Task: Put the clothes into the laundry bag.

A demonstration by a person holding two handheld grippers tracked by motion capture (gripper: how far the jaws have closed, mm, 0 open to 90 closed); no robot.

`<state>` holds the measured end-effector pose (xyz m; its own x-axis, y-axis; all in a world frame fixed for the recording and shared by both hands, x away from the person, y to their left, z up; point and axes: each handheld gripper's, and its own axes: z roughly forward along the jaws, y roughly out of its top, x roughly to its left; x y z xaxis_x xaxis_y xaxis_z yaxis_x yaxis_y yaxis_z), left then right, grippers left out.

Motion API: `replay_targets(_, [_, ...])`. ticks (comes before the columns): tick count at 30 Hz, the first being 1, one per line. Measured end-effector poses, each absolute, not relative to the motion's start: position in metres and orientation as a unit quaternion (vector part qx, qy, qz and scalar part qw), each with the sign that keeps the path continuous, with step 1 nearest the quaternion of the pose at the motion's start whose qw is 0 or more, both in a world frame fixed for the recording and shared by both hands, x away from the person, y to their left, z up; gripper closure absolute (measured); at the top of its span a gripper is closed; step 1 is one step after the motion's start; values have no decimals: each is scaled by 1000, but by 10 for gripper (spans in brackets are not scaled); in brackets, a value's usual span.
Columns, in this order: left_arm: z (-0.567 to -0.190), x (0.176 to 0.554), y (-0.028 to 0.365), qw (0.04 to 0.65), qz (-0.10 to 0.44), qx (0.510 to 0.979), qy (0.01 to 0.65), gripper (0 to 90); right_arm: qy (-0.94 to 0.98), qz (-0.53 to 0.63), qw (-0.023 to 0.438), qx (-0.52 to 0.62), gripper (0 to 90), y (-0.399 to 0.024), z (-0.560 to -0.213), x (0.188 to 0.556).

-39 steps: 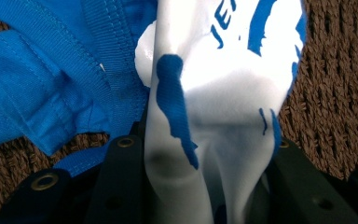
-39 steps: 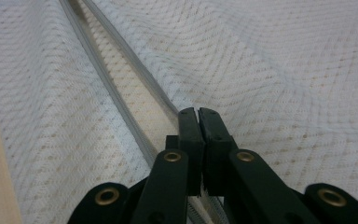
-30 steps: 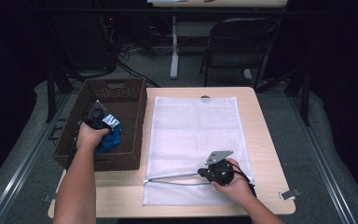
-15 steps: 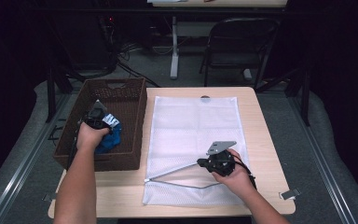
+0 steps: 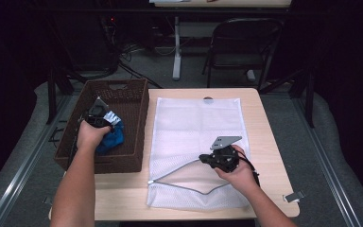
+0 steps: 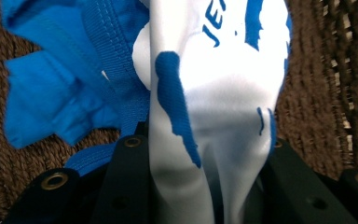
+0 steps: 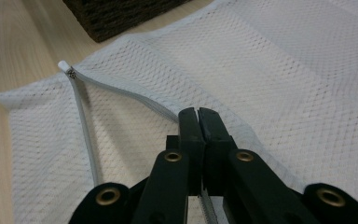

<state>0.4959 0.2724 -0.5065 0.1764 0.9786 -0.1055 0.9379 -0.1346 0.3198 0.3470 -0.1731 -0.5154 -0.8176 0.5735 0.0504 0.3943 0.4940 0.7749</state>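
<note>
**Mesh bag held open, garment gripped in basket**

Wooden table carries a white mesh laundry bag lying flat, zipper end toward the person. Brown wicker basket sits just beside the bag's left edge, likely as the source bin.

Blue-and-white garment lies bunched in the basket. Left gripper reaches down into it, jaws pinching a white fold of the cloth, having just closed further on it; forearm angled in from below.

Right gripper has its jaws shut on the upper zipper edge, raising it off the lower layer. Judged purpose: keep the mouth gaping for loading. Hand low, jaws pointing left across the bag.
</note>
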Motion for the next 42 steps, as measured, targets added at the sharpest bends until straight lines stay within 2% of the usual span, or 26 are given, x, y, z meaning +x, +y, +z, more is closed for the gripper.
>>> replay_targets(9, [-491, 493, 268, 179, 67, 752, 630, 692, 851, 428, 111, 283, 888, -173, -506, 352])
replay_targets(42, [-452, 480, 267, 197, 83, 762, 611, 692, 836, 460, 104, 281, 888, -178, -487, 373])
